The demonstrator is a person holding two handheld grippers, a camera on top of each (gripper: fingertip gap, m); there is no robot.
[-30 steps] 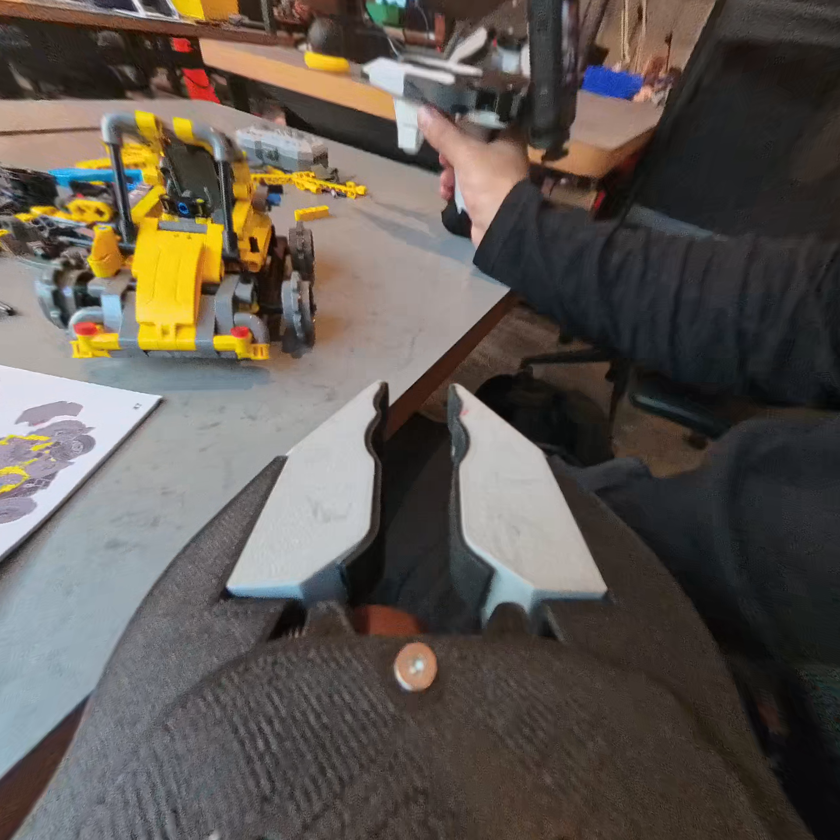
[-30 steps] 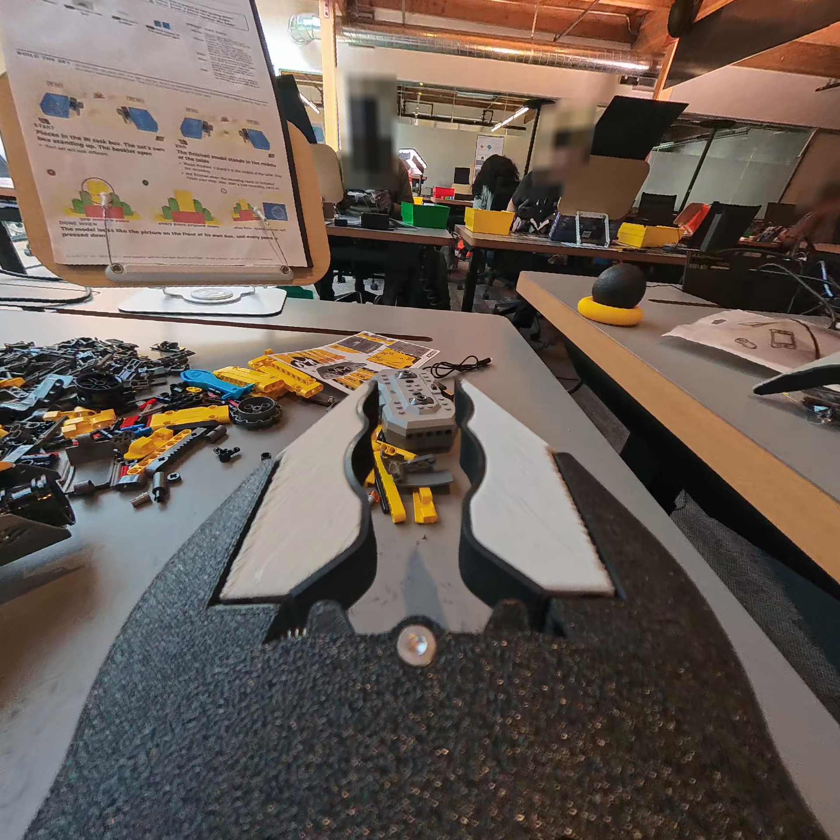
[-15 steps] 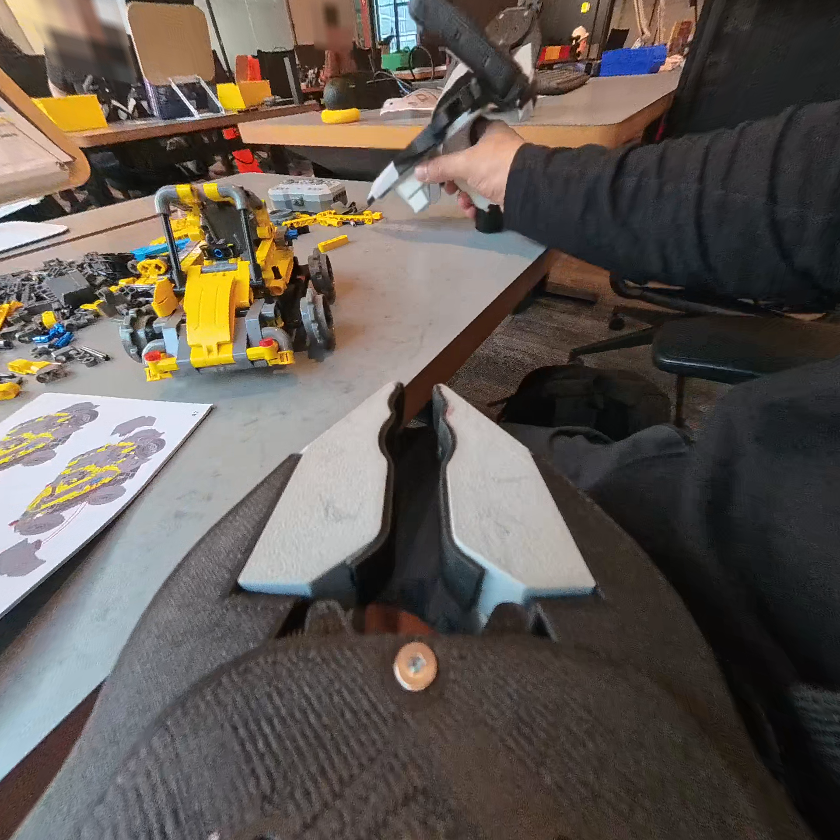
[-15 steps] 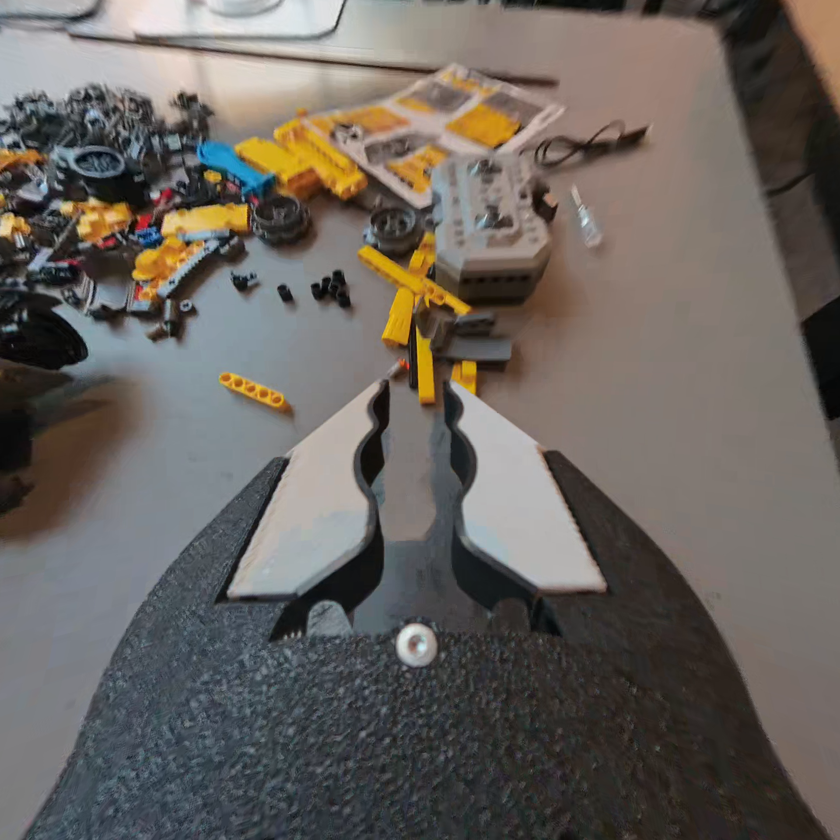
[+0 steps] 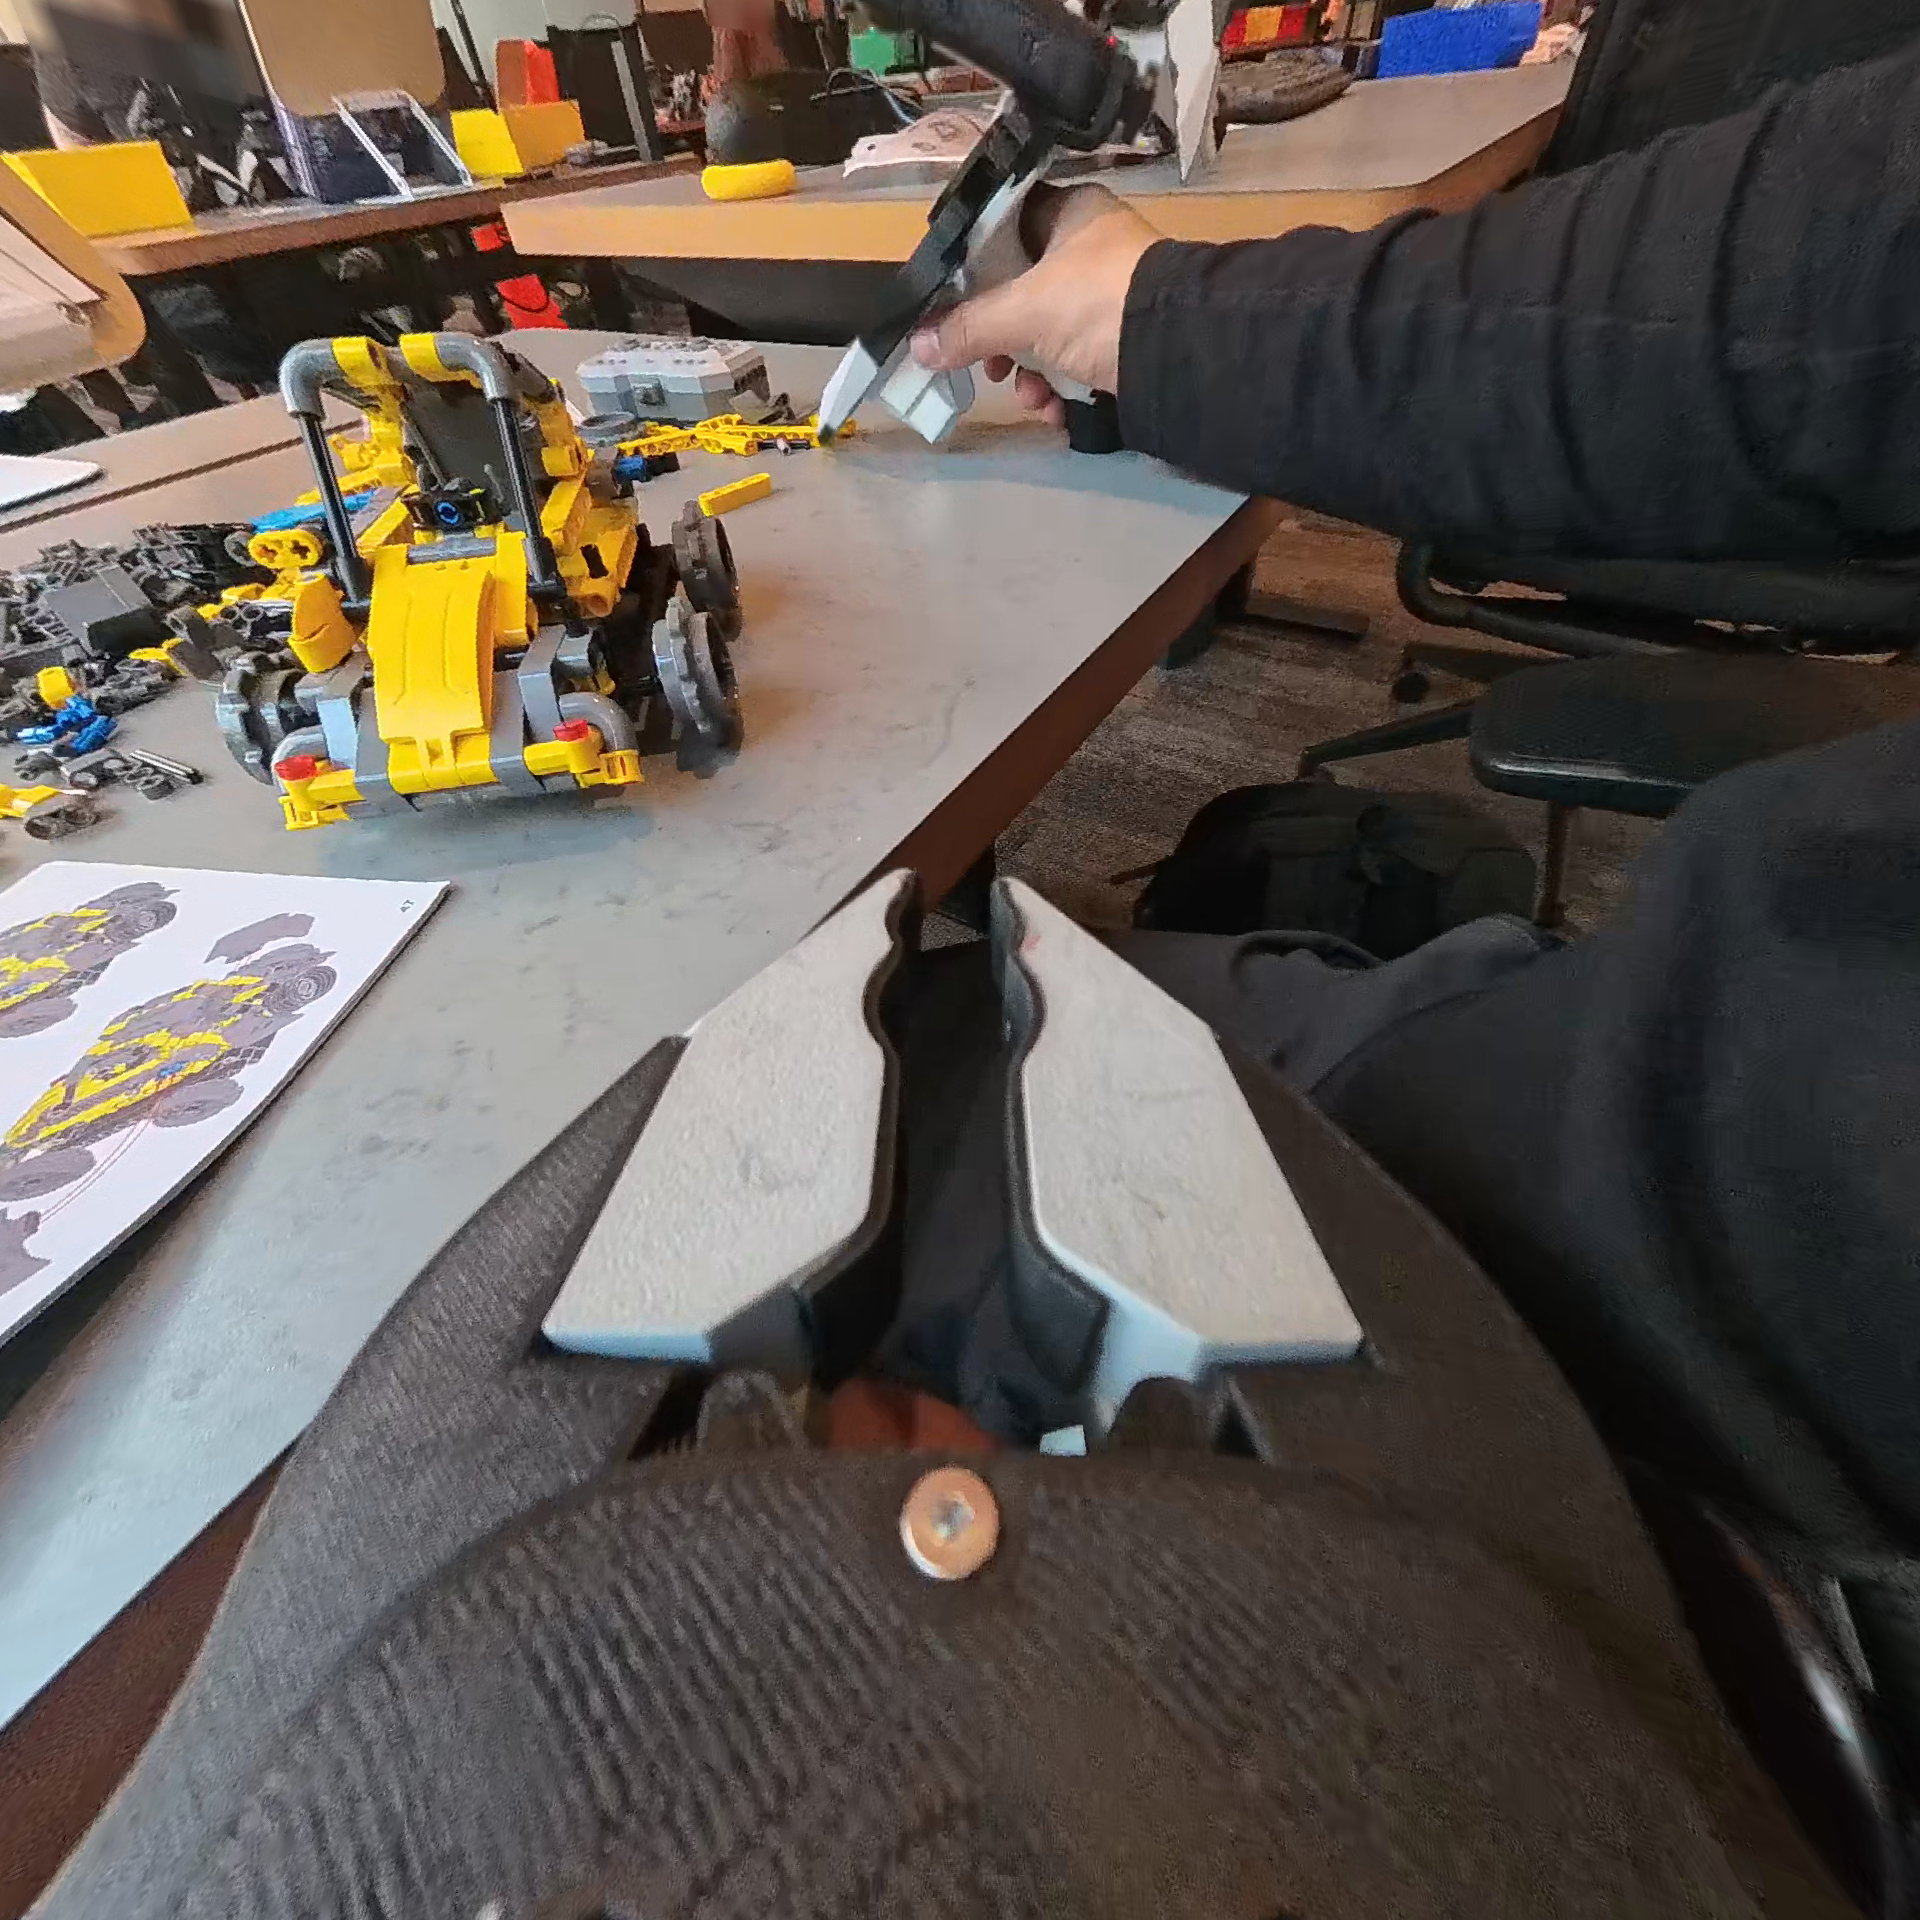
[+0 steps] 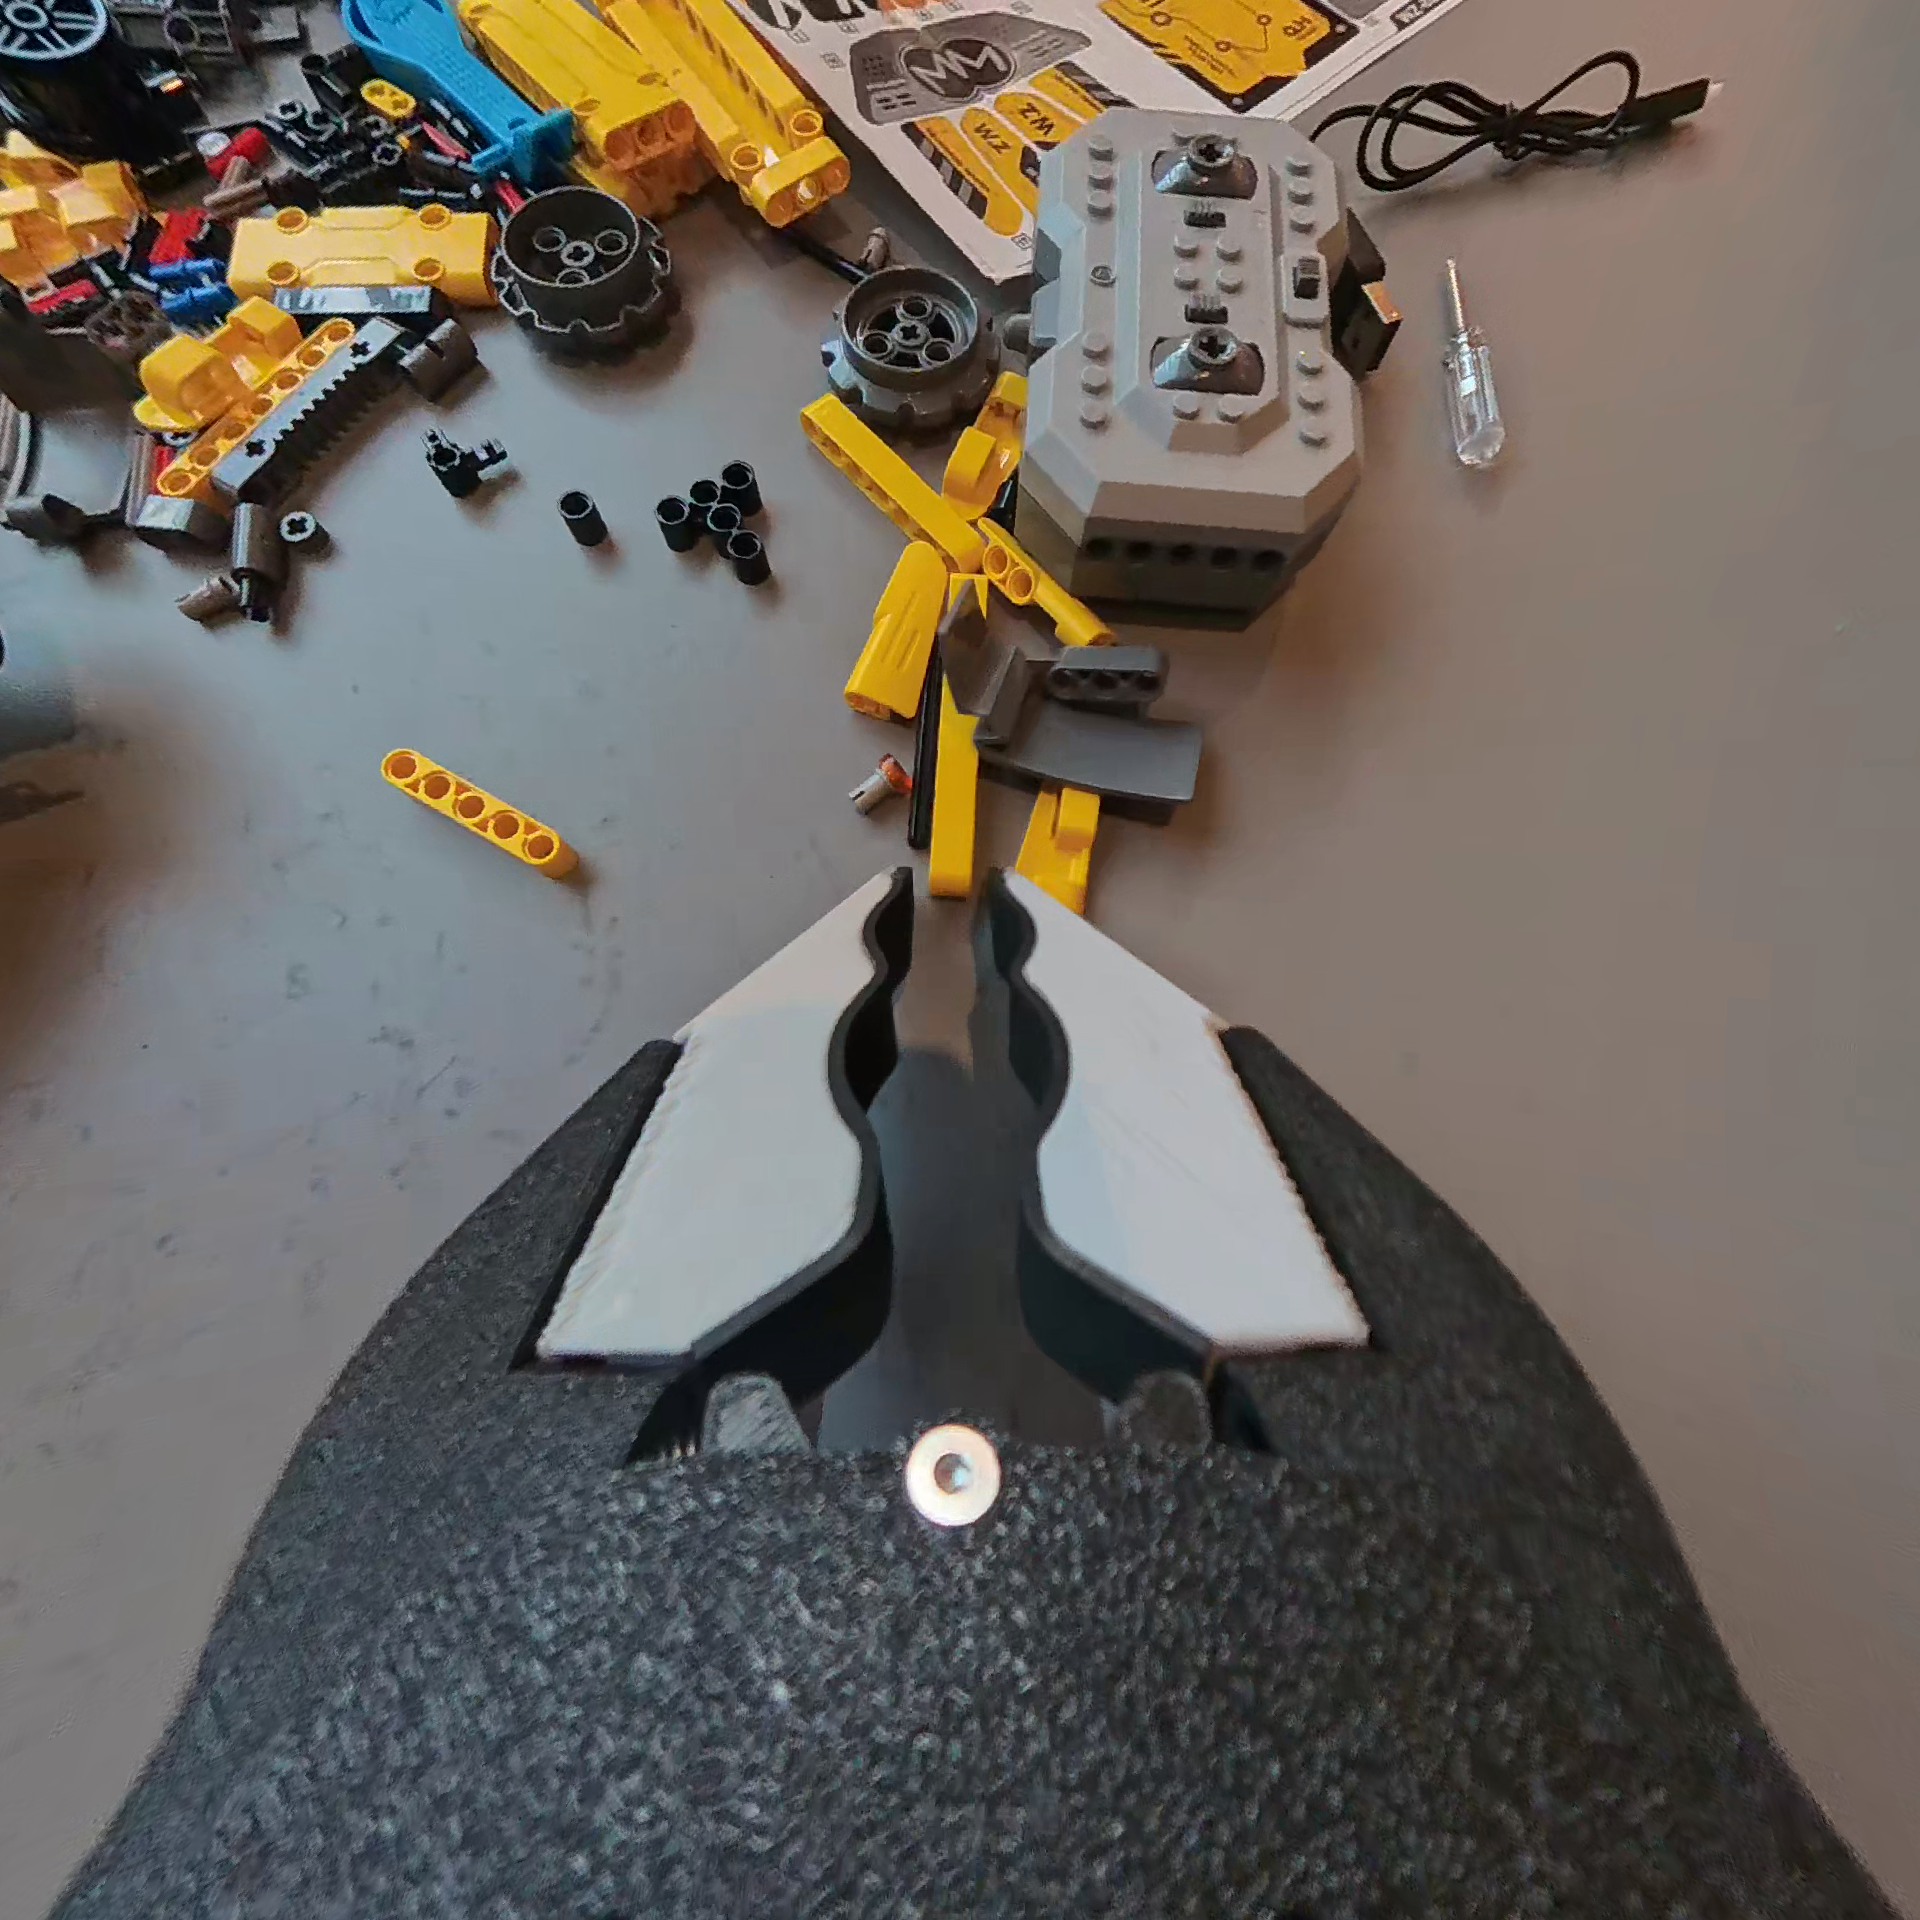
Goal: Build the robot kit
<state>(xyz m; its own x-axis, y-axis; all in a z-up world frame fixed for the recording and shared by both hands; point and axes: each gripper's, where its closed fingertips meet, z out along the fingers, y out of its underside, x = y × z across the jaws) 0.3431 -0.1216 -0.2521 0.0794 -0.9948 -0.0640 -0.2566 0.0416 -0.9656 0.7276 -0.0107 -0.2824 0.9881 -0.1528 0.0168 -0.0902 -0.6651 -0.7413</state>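
The left gripper (image 5: 951,904) is held off the near edge of the table (image 5: 883,644), above the person's dark-clothed lap. Its fingers (image 5: 769,1143) stand a narrow gap apart and grip nothing.

The right gripper (image 6: 945,883) points down at the table (image 6: 1558,831), its tips low over the surface. Its fingers (image 6: 727,1143) are slightly parted with nothing between them. A yellow beam (image 6: 951,821) lies just ahead of the gap, its near end at the tips; contact cannot be determined. A second yellow piece (image 6: 1060,847) lies just beside the right fingertip. Beyond these rest a dark grey panel (image 6: 1091,758) and a grey hub (image 6: 1195,364). A short yellow beam (image 6: 478,810) lies apart to the left. Black bushes (image 6: 717,514) are clustered further back, near two dark wheels (image 6: 909,343). A small clear-handled screwdriver (image 6: 1470,374) and a black cable (image 6: 1507,114) lie right of the hub.

In the left wrist view, the right gripper (image 5: 836,416) is held by a hand (image 5: 1039,301) in a dark sleeve, tips down beside the hub (image 5: 665,374). A yellow vehicle model (image 5: 468,623) stands mid-table, well apart from both grippers. A printed booklet (image 5: 187,1039) lies at the near left.
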